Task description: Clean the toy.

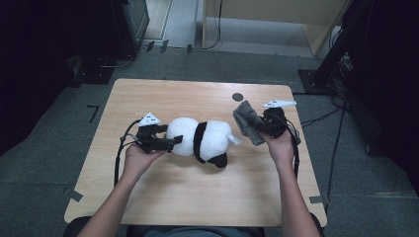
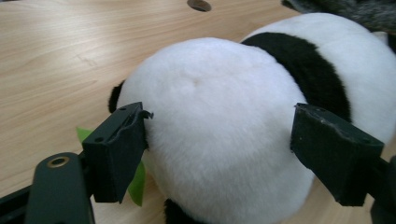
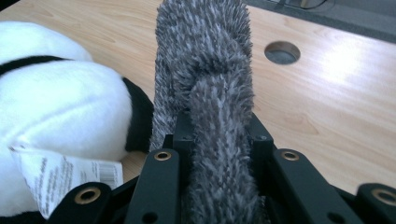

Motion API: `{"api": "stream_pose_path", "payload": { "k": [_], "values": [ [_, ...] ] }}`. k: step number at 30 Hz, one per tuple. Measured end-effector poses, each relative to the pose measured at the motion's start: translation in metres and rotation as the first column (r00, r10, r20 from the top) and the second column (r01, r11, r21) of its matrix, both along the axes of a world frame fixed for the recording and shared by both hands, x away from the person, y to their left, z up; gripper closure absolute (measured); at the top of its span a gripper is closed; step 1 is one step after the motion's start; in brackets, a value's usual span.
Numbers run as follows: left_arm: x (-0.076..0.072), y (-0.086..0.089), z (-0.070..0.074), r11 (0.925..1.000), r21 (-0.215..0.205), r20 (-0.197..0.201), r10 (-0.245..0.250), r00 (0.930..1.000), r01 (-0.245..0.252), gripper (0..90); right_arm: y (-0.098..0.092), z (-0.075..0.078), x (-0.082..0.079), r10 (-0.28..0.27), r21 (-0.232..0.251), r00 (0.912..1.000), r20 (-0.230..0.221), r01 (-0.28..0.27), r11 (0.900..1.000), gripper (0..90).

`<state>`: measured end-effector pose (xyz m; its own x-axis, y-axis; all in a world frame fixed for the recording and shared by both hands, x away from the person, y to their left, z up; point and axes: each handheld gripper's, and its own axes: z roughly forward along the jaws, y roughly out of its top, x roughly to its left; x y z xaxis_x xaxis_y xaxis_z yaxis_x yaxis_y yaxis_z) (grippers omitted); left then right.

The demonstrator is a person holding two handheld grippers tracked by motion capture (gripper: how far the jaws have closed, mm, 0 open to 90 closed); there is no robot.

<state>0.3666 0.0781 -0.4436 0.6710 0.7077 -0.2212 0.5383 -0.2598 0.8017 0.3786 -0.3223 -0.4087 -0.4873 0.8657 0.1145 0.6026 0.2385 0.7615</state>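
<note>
On a wooden surface (image 1: 163,192), the left gripper (image 1: 170,141) stands wide around a plush panda's (image 1: 202,140) white end, pads not pressing, while the right gripper (image 1: 262,123) clamps a grey fuzzy cloth (image 1: 245,118) lifted just beside the panda, evidently not yet put on it.

- The plush panda (image 1: 202,139) lies on the table (image 1: 197,197), near its middle.
- The left gripper (image 1: 170,142) is at the panda's left end.
- The fuzzy cloth (image 1: 245,121) is right of the panda, above the table.
- The cable hole (image 1: 237,97) is behind the cloth.
</note>
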Motion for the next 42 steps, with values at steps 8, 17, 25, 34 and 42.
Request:
{"api": "stream_pose_path", "payload": {
  "k": [8, 17, 25, 34, 42],
  "values": [
    [0.002, 0.004, -0.016, 0.9991, -0.043, -0.028, -0.002, 0.9996, 0.000, 12.5, 0.031, 0.024, 0.006, 0.100, -0.037, 0.9950, 0.006, -0.099, 0.994, 72.3],
    [-0.007, 0.006, -0.020, 0.9991, -0.039, -0.014, 0.017, 0.9998, -0.017, 20.9, 0.072, 0.047, 0.023, 0.188, -0.075, 0.9821, 0.012, -0.186, 0.980, 72.4],
    [-0.009, 0.005, -0.019, 0.9994, -0.029, -0.010, 0.019, 0.9998, -0.019, 24.1, 0.102, 0.051, 0.043, 0.228, -0.051, 0.9735, -0.020, -0.229, 0.972, 72.4],
    [-0.010, 0.005, -0.017, 0.9995, -0.022, -0.019, 0.022, 0.9996, -0.022, 24.0, 0.142, 0.051, 0.057, 0.283, -0.082, 0.9586, -0.031, -0.285, 0.955, 72.2],
    [-0.010, 0.004, -0.017, 0.9996, -0.020, -0.014, 0.022, 0.9997, -0.022, 24.0, 0.183, 0.046, 0.070, 0.326, -0.099, 0.9442, -0.049, -0.329, 0.939, 72.0]
  ]
}}
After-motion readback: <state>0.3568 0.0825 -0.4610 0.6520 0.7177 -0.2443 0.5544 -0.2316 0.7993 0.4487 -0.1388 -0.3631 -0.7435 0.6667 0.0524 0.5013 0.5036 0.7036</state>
